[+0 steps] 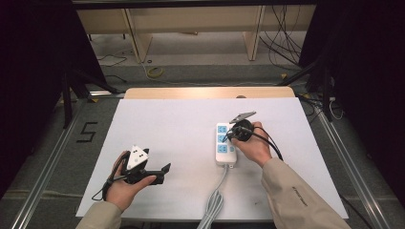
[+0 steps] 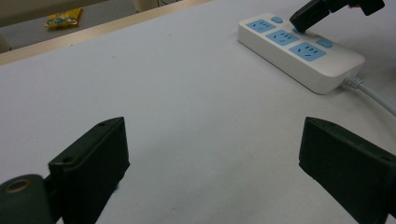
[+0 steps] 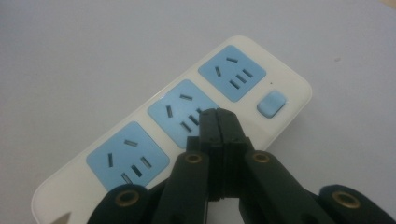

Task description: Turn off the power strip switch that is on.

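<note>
Both grippers are seen over a white sheet [image 1: 181,124] that is spread across the table, whose pale wooden edge [image 1: 210,92] is left bare at twelve o'clock. At the sheet's seven o'clock the left gripper [image 1: 165,172] is held in the left hand [image 1: 122,183]; its jaws are spread wide with nothing between them, and in the left gripper view bare white surface is seen between them. Beside the table at nine o'clock, a figure "5" [image 1: 87,132] is marked on the grey floor, and metal rails [image 1: 45,179] are laid along both sides. Beyond the table at twelve o'clock, a light wooden frame [image 1: 191,28] is set against the far side, with a yellow coil [image 1: 154,72] on the floor before it. Right of centre on the sheet, a white power strip [image 1: 225,144] with three blue sockets is laid lengthwise, its cable [image 1: 216,200] trailing towards six o'clock. The right gripper [image 3: 218,116], held in the right hand [image 1: 253,145], is clenched tight on nothing, and its tip is set at the middle socket [image 3: 187,112], beside a blue switch [image 3: 271,103]. At two o'clock, loose cables [image 1: 282,38] are strewn over the floor, and dark curtains are hung on both sides.
</note>
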